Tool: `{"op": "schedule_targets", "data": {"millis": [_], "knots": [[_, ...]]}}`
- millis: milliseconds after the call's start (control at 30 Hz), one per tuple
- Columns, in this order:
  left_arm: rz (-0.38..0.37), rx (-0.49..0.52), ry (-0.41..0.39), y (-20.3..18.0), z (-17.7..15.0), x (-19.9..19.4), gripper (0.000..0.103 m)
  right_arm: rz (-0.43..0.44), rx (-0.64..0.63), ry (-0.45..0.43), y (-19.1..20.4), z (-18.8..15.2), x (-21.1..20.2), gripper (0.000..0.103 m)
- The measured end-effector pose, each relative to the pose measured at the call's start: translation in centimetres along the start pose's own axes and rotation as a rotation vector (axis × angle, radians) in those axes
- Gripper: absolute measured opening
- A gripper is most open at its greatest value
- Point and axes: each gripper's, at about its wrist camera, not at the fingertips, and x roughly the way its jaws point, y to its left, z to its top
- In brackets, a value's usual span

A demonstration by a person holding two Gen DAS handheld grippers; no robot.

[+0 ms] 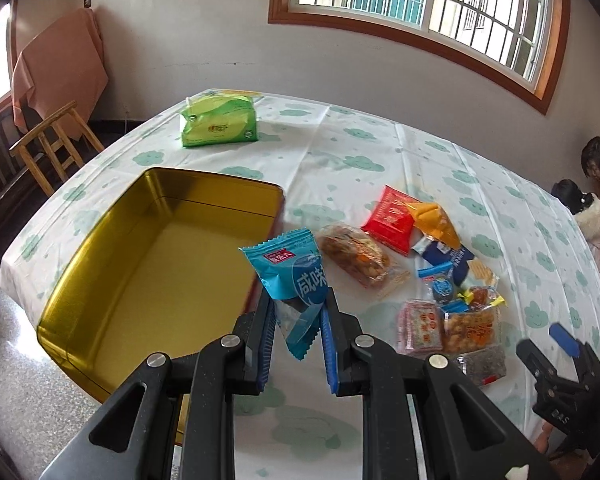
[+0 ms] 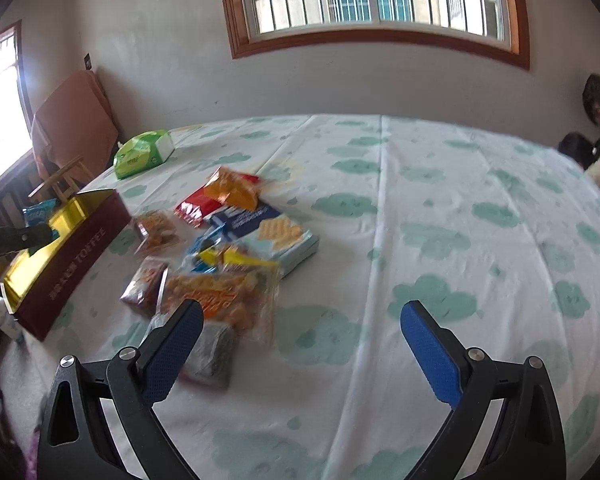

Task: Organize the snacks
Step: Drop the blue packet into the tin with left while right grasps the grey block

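I have the left gripper point(image 1: 298, 316) clamped on a blue snack packet point(image 1: 292, 276), right gripper point(image 2: 302, 332) open; the tin point(image 1: 100, 264) at nine o'clock looks empty, the pile point(image 1: 432, 280) seemingly all left.

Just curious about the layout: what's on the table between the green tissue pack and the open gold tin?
Nothing: in the left wrist view only bare tablecloth lies between the tissue pack and the tin.

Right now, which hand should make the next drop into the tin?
Left. Its gripper already pinches the blue snack packet beside the open gold tin; right gripper is open, empty.
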Motion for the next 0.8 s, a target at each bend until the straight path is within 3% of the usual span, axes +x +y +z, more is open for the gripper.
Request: {"op": "schedule_targets", "data": {"millis": [233,700,767,800], "knots": [[0.041,-0.018,0.003,3.6,1.1,0.5,0.019,0.018,-0.048,0.052,2.5,-1.0,-0.3,0.099],[0.068,-0.072,0.033,9.1,2.6,3.3,0.019,-0.037,-0.074,0.119,6.4,-1.4,1.4,0.096],[0.064,-0.075,0.049,9.8,2.8,4.0,0.019,-0.057,-0.098,0.130,7.0,-1.6,1.9,0.092],[0.064,-0.081,0.057,10.2,3.0,4.4,0.019,-0.050,-0.097,0.139,7.2,-1.6,2.1,0.084]]}}
